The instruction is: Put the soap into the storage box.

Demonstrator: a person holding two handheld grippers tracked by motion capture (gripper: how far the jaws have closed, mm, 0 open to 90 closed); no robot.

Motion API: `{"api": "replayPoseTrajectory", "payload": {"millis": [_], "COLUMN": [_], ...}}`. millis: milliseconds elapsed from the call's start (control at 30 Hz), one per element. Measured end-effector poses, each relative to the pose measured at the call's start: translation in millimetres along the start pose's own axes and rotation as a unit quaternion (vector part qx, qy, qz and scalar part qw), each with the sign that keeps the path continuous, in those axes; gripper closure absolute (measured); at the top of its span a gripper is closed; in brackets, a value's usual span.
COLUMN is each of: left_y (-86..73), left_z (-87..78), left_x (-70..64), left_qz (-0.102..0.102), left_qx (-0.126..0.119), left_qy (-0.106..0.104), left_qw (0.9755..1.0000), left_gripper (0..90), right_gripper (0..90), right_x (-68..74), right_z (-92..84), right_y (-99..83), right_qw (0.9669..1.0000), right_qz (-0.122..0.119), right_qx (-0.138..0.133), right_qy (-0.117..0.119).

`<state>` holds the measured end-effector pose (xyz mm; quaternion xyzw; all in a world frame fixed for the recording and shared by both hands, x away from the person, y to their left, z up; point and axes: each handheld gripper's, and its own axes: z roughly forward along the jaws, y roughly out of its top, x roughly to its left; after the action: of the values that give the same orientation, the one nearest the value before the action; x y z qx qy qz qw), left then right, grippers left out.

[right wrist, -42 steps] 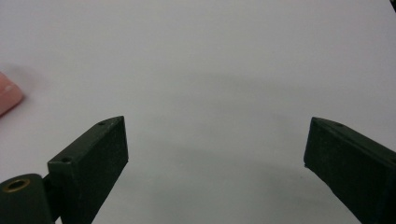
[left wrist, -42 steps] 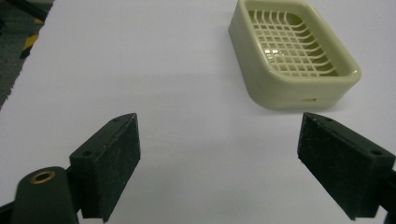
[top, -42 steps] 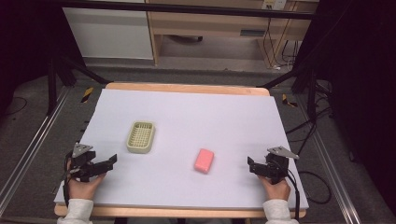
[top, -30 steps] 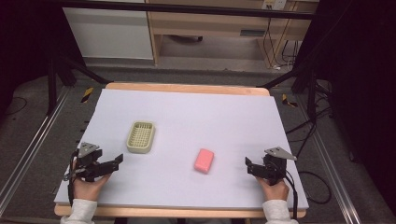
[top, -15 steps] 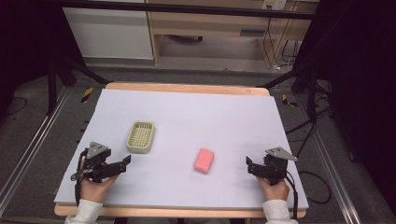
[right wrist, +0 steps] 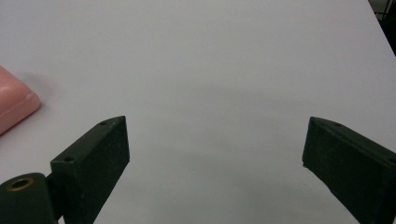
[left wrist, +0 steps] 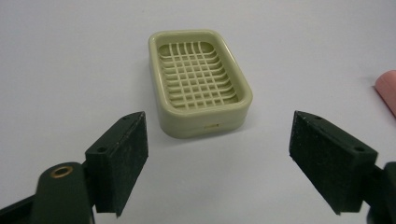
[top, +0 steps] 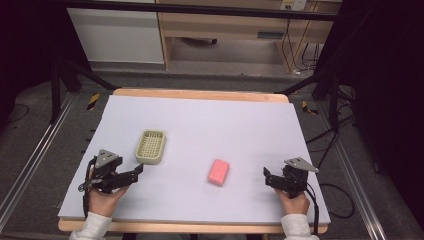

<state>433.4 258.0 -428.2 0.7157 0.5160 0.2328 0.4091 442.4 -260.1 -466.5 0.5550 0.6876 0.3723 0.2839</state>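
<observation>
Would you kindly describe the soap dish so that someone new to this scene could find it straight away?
Start at the pale table top and look to its left half. Just ahead of the left claw lies the soap dish, apart from it. It is a cream rounded rectangle with a lattice floor, unlike the solid pink soap bar to its right.

Right gripper (right wrist: 215, 154) is sitting with jaws spread wide, nothing between them, looking out over bare white table (right wrist: 224, 70). Corner of pink soap bar (right wrist: 14, 109) is showing at left edge.
</observation>
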Motion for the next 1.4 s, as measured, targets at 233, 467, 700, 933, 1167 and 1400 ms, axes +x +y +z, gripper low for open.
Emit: {"api": "replayPoseTrajectory", "payload": {"millis": [233,467,700,933,1167,1400], "left_y": [9.3,17.5,29.0,36.4,44.9,52.1], "left_z": [-1.1,1.2,8.8,14.7,22.0,27.5], "left_x": [-5.8,-12.1,-27.5,-41.5,-56.2,-69.0], "left_qz": [0.007,0.01,0.025,0.037,0.043,0.045], "left_qx": [-0.005,-0.007,-0.006,-0.004,-0.004,-0.007], "left_qy": [-0.005,-0.01,-0.021,-0.033,-0.044,-0.056], "left_qw": [1.0,0.9999,0.9994,0.9988,0.9981,0.9974], "left_gripper": [19.0,19.0,19.0,19.0,19.0,18.9], "right_gripper": [7.7,7.7,7.7,7.8,7.9,8.6], "right_x": [0.0,0.9,1.1,1.9,1.9,3.3], "right_z": [1.6,2.4,2.6,2.5,2.6,3.5], "right_y": [-0.4,-0.5,-0.4,-0.2,0.0,-0.3], "right_qw": [1.0,0.9999,0.9999,0.9999,0.9999,0.9999], "right_qz": [-0.003,-0.007,-0.009,-0.008,-0.008,-0.011], "right_qx": [0.005,0.007,0.007,0.008,0.009,0.014], "right_qy": [-0.001,-0.001,-0.002,-0.002,-0.002,0.001]}}
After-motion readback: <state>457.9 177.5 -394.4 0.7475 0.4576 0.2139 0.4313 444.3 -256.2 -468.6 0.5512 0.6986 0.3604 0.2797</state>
